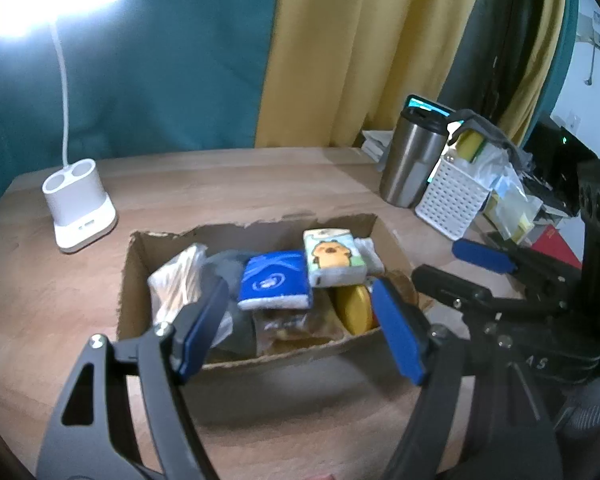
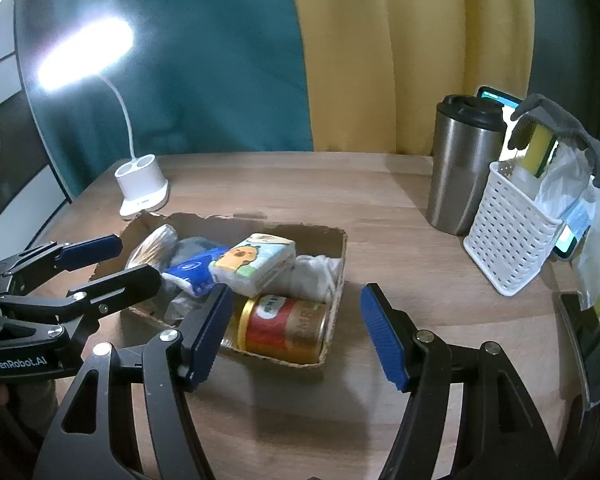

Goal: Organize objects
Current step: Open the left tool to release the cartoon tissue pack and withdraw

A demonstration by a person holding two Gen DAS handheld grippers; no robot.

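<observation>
- Wooden table (image 2: 380, 208) carries everything; lamp base (image 2: 142, 192) at the far left, steel tumbler (image 2: 464, 168) and white perforated basket (image 2: 508, 240) at the far right.
- Cardboard tray (image 2: 342, 264), torn rim, sits mid-table and holds the gathered items, piled loosely.
- Left gripper (image 1: 300, 324): jaws apart, nothing between the pads, hovering over the tray's near edge.
- Right gripper (image 2: 296, 332): jaws apart and empty, just beside the tray's near right corner.
- Red-and-gold can (image 2: 288, 328) lies on its side in the near right corner of the tray.
- Cartoon tissue pack (image 2: 256, 268) lies tilted on top of the pile, leaning on the blue tissue pack (image 2: 192, 272).
- White cloth bundle (image 2: 316, 276) against the right wall; clear wrapped packet (image 2: 152, 244) at the left end.
- Judgement: tray looks loaded and both claws are free, so the step in hand reads as between placements. Next move calls for choosing a remaining loose item, likely from the right-hand clutter, or straightening the tilted packs.
</observation>
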